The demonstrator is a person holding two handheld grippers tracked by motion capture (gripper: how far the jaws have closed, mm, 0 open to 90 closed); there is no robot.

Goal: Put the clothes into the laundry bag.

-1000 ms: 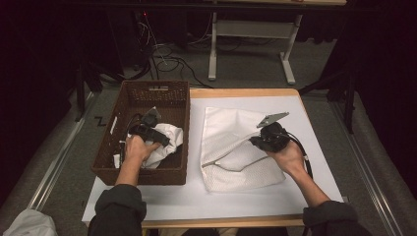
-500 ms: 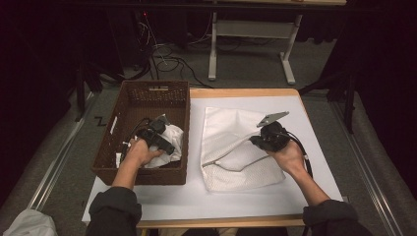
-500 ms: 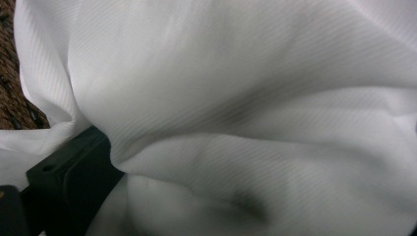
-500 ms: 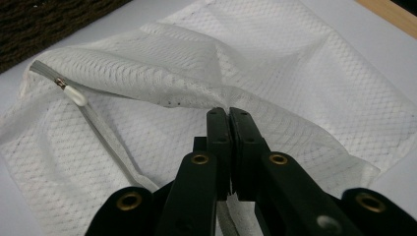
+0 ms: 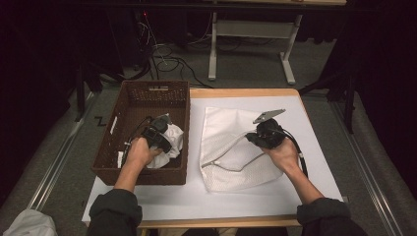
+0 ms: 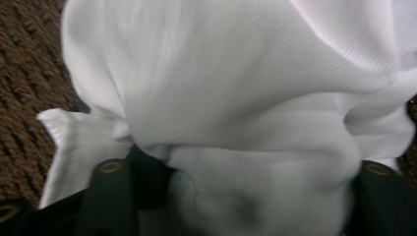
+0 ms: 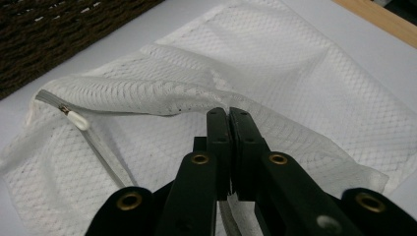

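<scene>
The white cloth [image 6: 236, 98] is bunched up in the basket [image 5: 129, 103], toward its near right corner, and a thick fold of it sits between the jaws of my left gripper [image 5: 158, 135]. Those jaws have just been closing from their widest spread, and in the left gripper view the cloth bulges up between the 2 black jaws. I judge they are now pinching it, though the pads themselves are buried in fabric. Compared with the earlier high-view pictures, my left hand [image 5: 140, 151] has shifted a little toward the basket's right wall, and the cloth has gathered under it rather than lying loose.

Over on the white mat [image 5: 196, 196], the mesh bag [image 5: 231, 147] lies flat, just right of the basket. My right gripper [image 7: 228, 115] is pressed together on the upper layer of the bag's mouth, holding that edge lifted so the opening gapes toward the basket. The zipper pull [image 7: 78, 120] rests at the far end of the open zip. My right hand [image 5: 281, 152] has kept where it was.

So I read this as the pick-up step: 1 hand has the bag held open, the other has just taken hold of the cloth. Next I would lift it over the basket wall and into the mouth, watching that a trailing corner does not snag on the weave.
</scene>
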